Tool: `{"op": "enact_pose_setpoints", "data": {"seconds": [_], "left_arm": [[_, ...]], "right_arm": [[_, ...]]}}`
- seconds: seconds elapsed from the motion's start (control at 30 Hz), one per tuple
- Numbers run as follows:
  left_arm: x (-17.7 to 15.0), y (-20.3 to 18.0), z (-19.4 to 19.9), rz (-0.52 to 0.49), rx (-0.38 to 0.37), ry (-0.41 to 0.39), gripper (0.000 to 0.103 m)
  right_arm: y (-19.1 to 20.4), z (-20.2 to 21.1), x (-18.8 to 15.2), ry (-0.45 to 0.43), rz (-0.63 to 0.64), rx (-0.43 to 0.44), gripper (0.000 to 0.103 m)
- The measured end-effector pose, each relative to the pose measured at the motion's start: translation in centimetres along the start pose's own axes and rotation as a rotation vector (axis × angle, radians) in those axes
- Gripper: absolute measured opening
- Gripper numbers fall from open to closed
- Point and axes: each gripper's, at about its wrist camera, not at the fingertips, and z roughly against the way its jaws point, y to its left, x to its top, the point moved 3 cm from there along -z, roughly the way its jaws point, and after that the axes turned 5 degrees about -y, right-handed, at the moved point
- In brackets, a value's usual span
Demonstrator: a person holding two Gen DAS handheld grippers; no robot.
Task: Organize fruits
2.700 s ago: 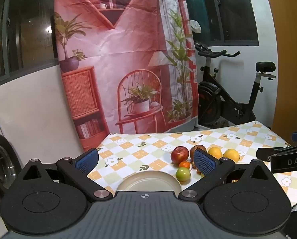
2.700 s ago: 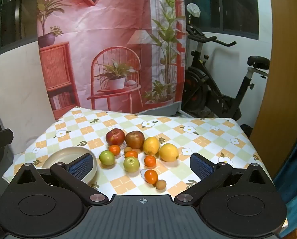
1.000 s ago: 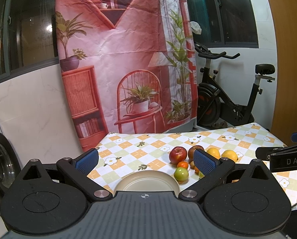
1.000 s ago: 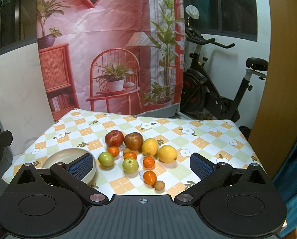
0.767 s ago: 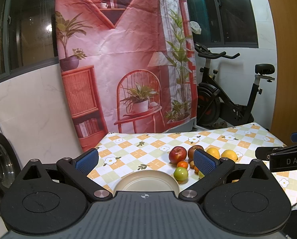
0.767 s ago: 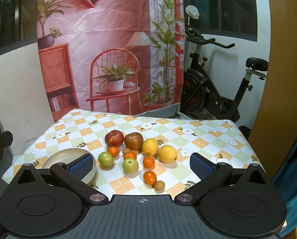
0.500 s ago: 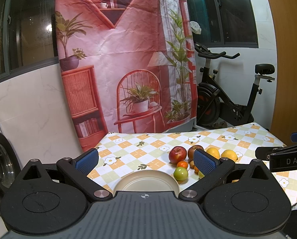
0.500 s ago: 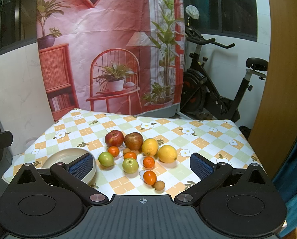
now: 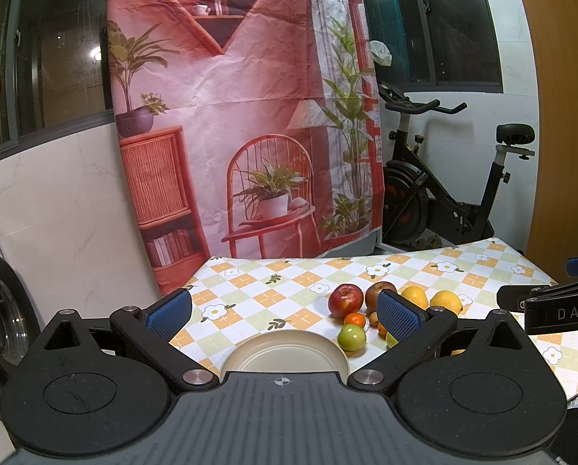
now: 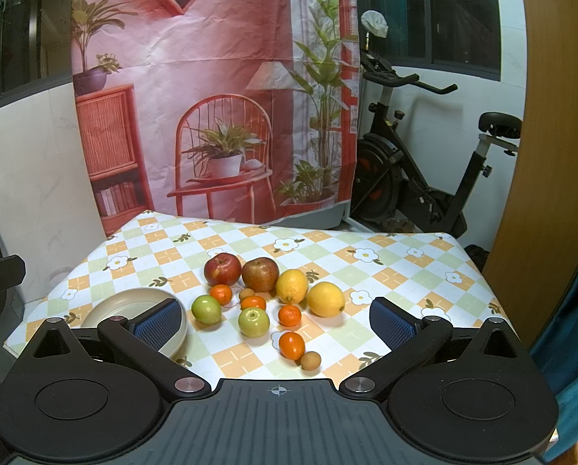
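On the checked tablecloth [image 10: 385, 271], loose fruits [image 10: 267, 290] are found clustered just beside a cream bowl [image 10: 106, 308], while left gripper [image 9: 285, 312] and right gripper [image 10: 275, 319] are held wide apart, empty.

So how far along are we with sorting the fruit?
Nothing looks done: the cream bowl shows no fruit in its visible part, and the apples, lemons and tangerines sit loose on the checked tablecloth. Left claw and right claw are open, holding nothing. Every piece is left.
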Motion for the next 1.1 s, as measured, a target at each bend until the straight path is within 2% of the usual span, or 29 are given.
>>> {"op": "enact_pose_setpoints", "data": {"seconds": [0.53, 0.77, 1.0, 1.1], "left_arm": [[-0.5, -0.3, -0.2, 0.001, -0.006, 0.015, 0.102], [-0.5, -0.4, -1.5, -0.018, -0.024, 0.037, 0.102], [0.0, -0.2, -5.1, 0.005, 0.009, 0.017, 0.102], [0.2, -0.2, -7.1, 0.035, 0.006, 0.03, 0.102]], "right_arm": [[0.0, -0.1, -0.1, 0.003, -0.003, 0.002, 0.103], [-0.6, -1.0, 0.1, 0.006, -0.021, 0.037, 0.103], [-2.6, -2.3, 1.5, -0.117, 0.042, 0.06, 0.103], [-3.5, -4.1, 1.7, -0.138, 0.065, 0.067, 0.103]]}}
